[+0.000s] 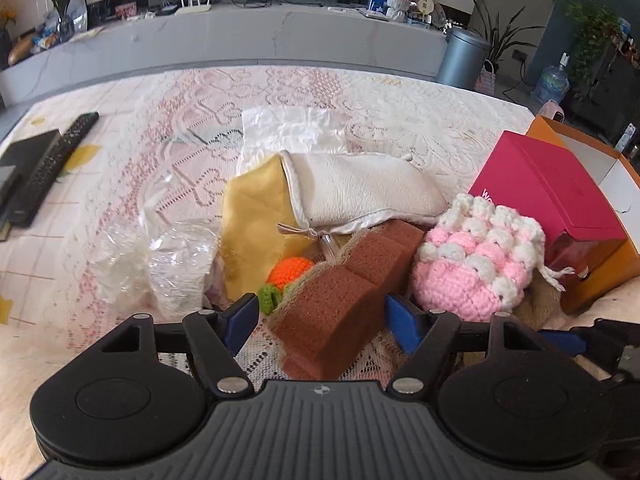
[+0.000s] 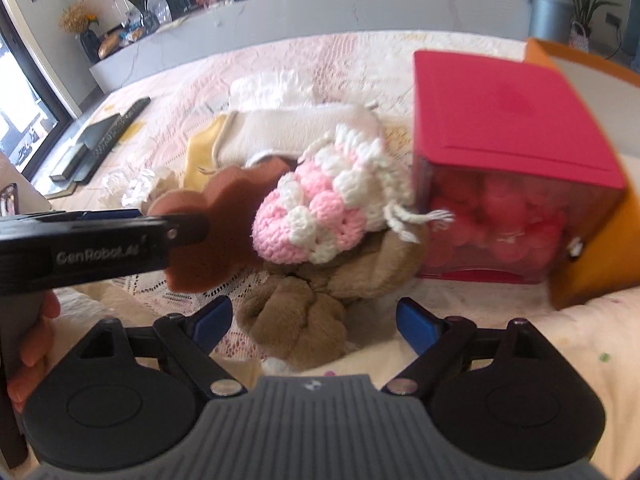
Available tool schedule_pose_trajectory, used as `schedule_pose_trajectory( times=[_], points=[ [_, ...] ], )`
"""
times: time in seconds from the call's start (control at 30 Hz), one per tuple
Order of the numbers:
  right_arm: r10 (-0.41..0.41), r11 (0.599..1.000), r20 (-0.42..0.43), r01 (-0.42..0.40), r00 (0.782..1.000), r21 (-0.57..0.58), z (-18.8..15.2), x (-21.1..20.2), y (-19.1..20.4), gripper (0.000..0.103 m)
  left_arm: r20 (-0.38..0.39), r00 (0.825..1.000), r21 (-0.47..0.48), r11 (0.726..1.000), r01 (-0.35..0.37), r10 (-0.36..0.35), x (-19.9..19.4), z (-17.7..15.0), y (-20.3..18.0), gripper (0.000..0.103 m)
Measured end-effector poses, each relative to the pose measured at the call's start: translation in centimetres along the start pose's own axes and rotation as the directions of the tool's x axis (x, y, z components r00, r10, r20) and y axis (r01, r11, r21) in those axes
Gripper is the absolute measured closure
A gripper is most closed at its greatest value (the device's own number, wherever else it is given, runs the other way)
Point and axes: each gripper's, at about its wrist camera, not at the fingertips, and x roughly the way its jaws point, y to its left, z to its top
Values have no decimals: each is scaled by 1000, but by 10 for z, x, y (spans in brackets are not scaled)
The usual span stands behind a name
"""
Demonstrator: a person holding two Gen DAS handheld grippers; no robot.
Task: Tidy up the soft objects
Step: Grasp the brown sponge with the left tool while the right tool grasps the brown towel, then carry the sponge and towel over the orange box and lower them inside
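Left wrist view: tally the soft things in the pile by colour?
Brown: 1, sponge
Pink and white: 1, crochet pouch
Orange: 1, crochet ball
Cream: 1, drawstring bag
Yellow: 1, cloth
Total: 5
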Motion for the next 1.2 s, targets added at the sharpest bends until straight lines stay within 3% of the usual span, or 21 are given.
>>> schedule_pose_trajectory(
  times=[0.17, 0.23, 0.47, 0.67, 0.8, 1.0, 1.2],
  points=[
    [-10, 1000, -18, 10, 1000, -13, 4, 17, 7, 16, -33, 999, -51, 998, 25, -27, 13, -1, 5, 24],
    [-21, 1000, -21, 21, 1000, -22, 4, 23, 8, 18, -36, 999, -46, 998, 37, -38, 14, -2, 4, 30],
    [-46, 998, -3, 46, 999, -52, 1, 20, 11, 41, 8, 1000, -5, 1000, 28, -28, 6, -6, -6, 43],
    [-54, 995, 46, 57, 998, -79, 0, -4, 14, 59, 78, 996, 15, 999, 47, -48, -16, -12, -16, 61],
    [-40, 994, 87, 49, 995, -98, -5, -27, 16, 62, 119, 991, -20, 998, 57, -54, -32, -17, -18, 68],
    [-38, 994, 135, 52, 990, -98, -14, -56, 13, 64, 190, 981, -89, 994, 64, -46, -59, -23, -11, 69],
    [-13, 992, 206, 39, 978, -119, -21, -87, 13, 64, 256, 965, -91, 993, 74, -48, -86, -27, -20, 69]
  ],
)
